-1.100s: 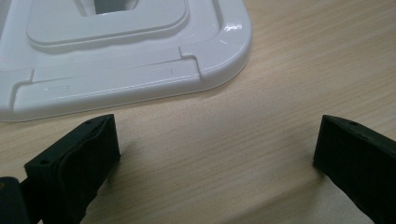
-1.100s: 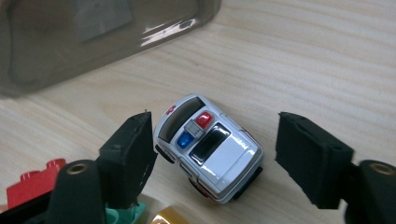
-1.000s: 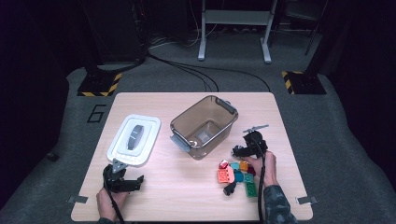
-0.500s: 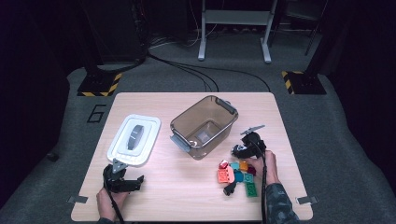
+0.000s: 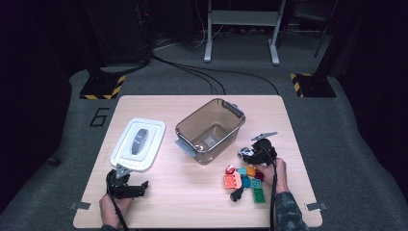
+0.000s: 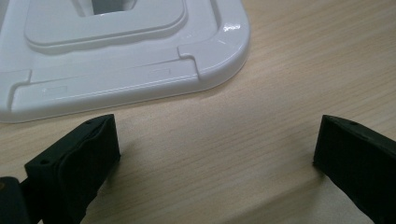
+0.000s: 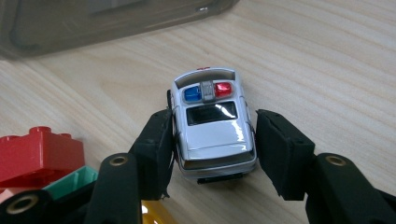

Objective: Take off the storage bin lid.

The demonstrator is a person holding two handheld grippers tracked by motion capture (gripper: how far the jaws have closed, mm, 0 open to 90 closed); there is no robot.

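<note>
Beside the clear bin, right claw closing round a toy police car.

Right claw (image 7: pixel 212 140) sits on the desk (image 5: pixel 192 202) w/ the toy police car (image 7: pixel 212 126) between its jaws; jaws have just been closing. Left-hand pad in the right gripper view is touching the car's side, other pad has a thin gap, so not clamped yet. Car rests on its wheels on the desk, just in front of the clear plastic bin (image 5: pixel 211 130), w/ the pile of coloured toy bricks (image 5: pixel 245 180) near it. Red brick (image 7: pixel 39 154) & a teal one lie close by the claw. Left claw (image 6: pixel 215 154) rests on the desk, jaws wide apart, nothing between them, just beside the white lid (image 6: pixel 116 56) at the desk's left.
</note>
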